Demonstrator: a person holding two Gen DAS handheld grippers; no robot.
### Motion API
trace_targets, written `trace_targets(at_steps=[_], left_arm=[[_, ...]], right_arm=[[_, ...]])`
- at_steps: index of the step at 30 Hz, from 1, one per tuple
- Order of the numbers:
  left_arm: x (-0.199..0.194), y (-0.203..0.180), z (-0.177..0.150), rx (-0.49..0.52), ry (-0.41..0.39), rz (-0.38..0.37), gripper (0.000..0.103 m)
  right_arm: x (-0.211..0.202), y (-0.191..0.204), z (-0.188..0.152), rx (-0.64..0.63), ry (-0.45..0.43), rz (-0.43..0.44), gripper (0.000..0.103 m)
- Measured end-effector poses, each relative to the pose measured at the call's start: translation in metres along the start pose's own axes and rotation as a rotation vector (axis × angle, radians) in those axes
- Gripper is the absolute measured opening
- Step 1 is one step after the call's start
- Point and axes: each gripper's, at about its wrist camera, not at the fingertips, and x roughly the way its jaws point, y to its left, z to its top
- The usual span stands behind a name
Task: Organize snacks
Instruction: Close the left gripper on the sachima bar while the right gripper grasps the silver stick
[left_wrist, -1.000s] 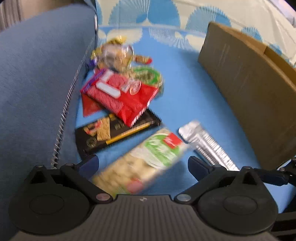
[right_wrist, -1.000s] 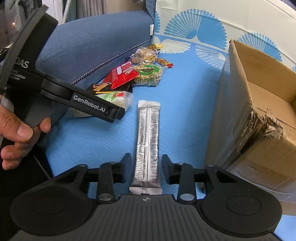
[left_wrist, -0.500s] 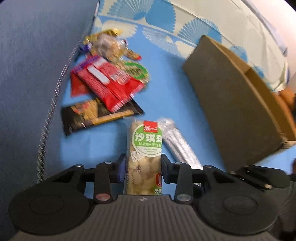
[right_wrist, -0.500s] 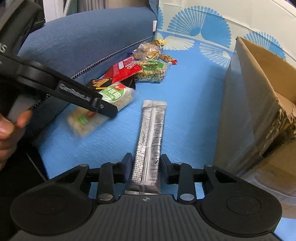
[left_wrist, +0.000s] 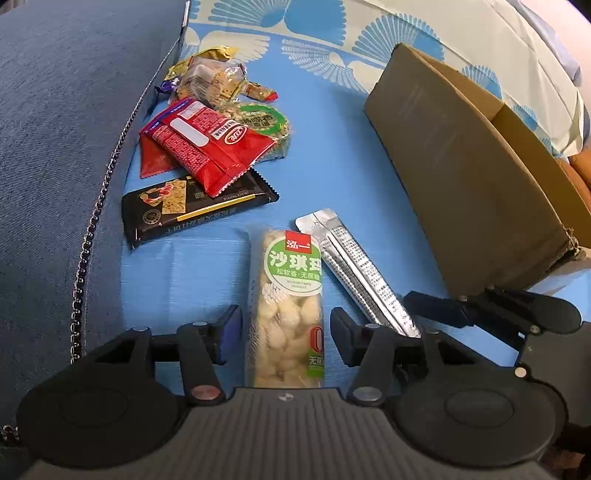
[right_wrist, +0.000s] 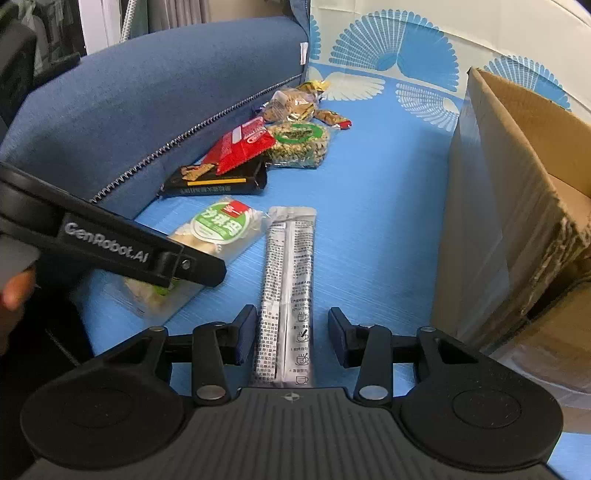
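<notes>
On blue sofa seat (left_wrist: 207, 280): 1 cardboard box (left_wrist: 480, 177), approx 8 snack pkts. Left gripper (left_wrist: 286, 332) jaws part-open w/ green-label sachima bar (left_wrist: 288, 306) lying between, not pinched. Right gripper (right_wrist: 291, 332) likewise around silver sachet (right_wrist: 290, 280). Near ends of both hidden under gripper bodies. Far pile (left_wrist: 214, 129) overlaps, count unsure.

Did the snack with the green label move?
Yes. The green-label snack swung nearer the silver sachet, now lying beside it, away from the black packet.
</notes>
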Motion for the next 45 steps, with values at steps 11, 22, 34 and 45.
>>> trace_targets(at_steps=[11,22,34,45], left_arm=[[-0.008,0.003,-0.004,-0.063,-0.009,-0.055,0.041],[-0.012,-0.004,-0.01,-0.072,0.013,-0.057,0.042],[-0.011,-0.005,-0.012,-0.067,0.023,-0.053,0.046],[-0.01,-0.005,-0.011,-0.059,0.023,-0.059,0.048]], right_arm=[[-0.013,-0.001,0.003,-0.021,-0.018,-0.046,0.027],[-0.006,-0.007,-0.003,0.005,0.037,-0.034,0.033],[-0.007,-0.01,-0.004,0.012,0.025,-0.039,0.034],[-0.007,-0.005,-0.005,-0.018,0.017,-0.05,0.032]])
